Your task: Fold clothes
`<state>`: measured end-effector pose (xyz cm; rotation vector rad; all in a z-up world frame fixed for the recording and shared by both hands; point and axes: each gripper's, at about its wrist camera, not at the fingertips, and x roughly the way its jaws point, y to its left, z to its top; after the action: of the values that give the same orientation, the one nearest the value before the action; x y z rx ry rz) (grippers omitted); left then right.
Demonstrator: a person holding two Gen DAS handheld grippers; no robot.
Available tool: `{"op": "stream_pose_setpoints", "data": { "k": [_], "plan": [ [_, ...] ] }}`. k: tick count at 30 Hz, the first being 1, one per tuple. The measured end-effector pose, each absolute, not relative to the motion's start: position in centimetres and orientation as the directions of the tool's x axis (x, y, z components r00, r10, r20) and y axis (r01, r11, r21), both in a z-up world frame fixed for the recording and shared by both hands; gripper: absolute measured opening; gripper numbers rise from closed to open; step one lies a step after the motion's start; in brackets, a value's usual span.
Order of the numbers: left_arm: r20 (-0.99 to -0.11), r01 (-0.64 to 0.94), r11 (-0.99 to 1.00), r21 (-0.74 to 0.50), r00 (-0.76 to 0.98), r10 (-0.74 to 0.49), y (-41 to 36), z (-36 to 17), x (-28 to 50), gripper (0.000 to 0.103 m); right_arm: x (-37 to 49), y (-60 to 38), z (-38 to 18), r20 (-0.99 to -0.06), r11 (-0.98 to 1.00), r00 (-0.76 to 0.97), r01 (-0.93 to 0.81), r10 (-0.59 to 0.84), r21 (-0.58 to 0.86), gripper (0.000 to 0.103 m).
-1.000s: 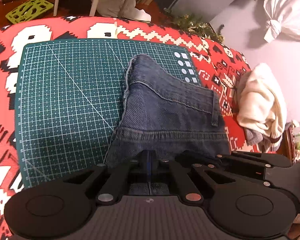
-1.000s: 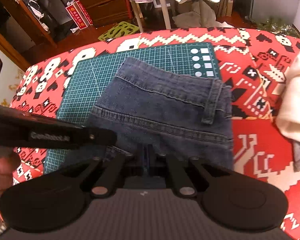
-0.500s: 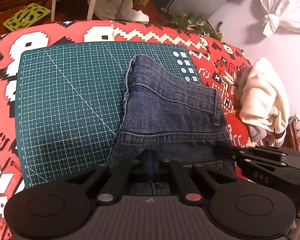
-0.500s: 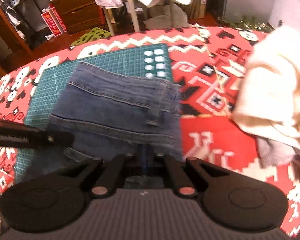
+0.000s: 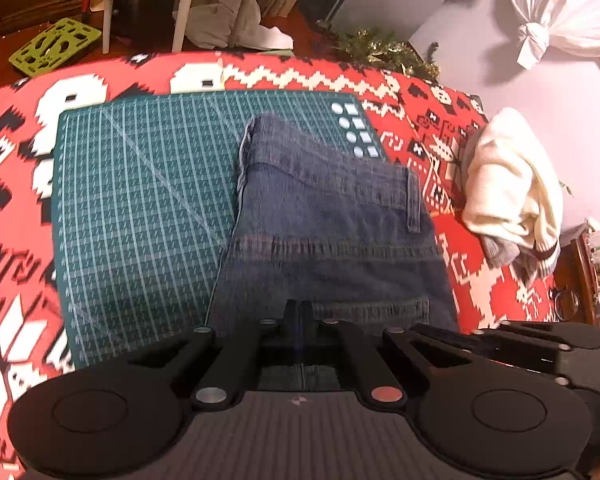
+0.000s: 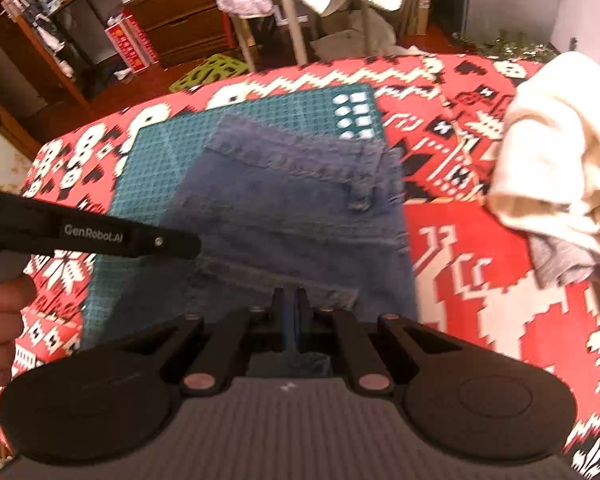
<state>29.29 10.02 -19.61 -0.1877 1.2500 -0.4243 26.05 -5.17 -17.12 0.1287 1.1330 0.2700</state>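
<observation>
A folded pair of dark blue jeans (image 5: 332, 220) lies on a green cutting mat (image 5: 140, 208), overhanging its right edge; it also shows in the right wrist view (image 6: 292, 208). My left gripper (image 5: 299, 312) has its jaws together at the jeans' near edge; whether denim is pinched between them is hidden. My right gripper (image 6: 289, 304) is likewise shut at the near edge of the jeans. The left gripper's body (image 6: 92, 232) shows at left in the right wrist view, and the right gripper's body (image 5: 520, 344) at lower right in the left wrist view.
A red patterned cloth (image 5: 500, 300) covers the table. A cream garment pile (image 5: 512, 188) lies to the right of the jeans, also in the right wrist view (image 6: 560, 152). Chairs, drawers and a green stool (image 5: 56, 44) stand beyond the far edge.
Both grippers pulled back and rose a little, so the jeans sit farther away. The right gripper swung back left after turning toward the cream pile. The jeans have not visibly shifted.
</observation>
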Motion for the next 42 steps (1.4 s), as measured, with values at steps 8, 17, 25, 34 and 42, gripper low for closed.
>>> {"op": "stream_pose_setpoints", "data": {
  "k": [8, 17, 25, 34, 42],
  "plan": [
    [-0.894, 0.196, 0.918, -0.344, 0.23, -0.384, 11.5, -21.1, 28.0, 0.002, 25.2, -4.0, -19.3, -0.891, 0.96, 0.362, -0.165, 0.273, 0.227, 0.0],
    [-0.905, 0.215, 0.923, -0.319, 0.219, -0.364, 12.2, -20.9, 26.0, 0.003, 24.1, -7.4, -18.9, -0.899, 0.972, 0.37, -0.116, 0.234, 0.205, 0.0],
    [-0.912, 0.185, 0.932, -0.311, 0.218, -0.348, 13.1, -20.5, 25.1, 0.003, 23.2, -10.1, -18.9, -0.909, 0.979, 0.363, -0.069, 0.204, 0.192, 0.0],
    [-0.92, 0.177, 0.944, -0.279, 0.233, -0.315, 12.4, -19.9, 25.1, 0.002, 25.0, -10.4, -16.8, -0.888, 0.988, 0.432, -0.071, 0.156, 0.139, 0.004],
    [-0.926, 0.177, 0.948, -0.266, 0.227, -0.302, 12.3, -20.3, 25.2, 0.002, 28.5, -8.9, -19.2, -0.895, 0.986, 0.418, -0.115, 0.159, 0.121, 0.0]
  ]
}}
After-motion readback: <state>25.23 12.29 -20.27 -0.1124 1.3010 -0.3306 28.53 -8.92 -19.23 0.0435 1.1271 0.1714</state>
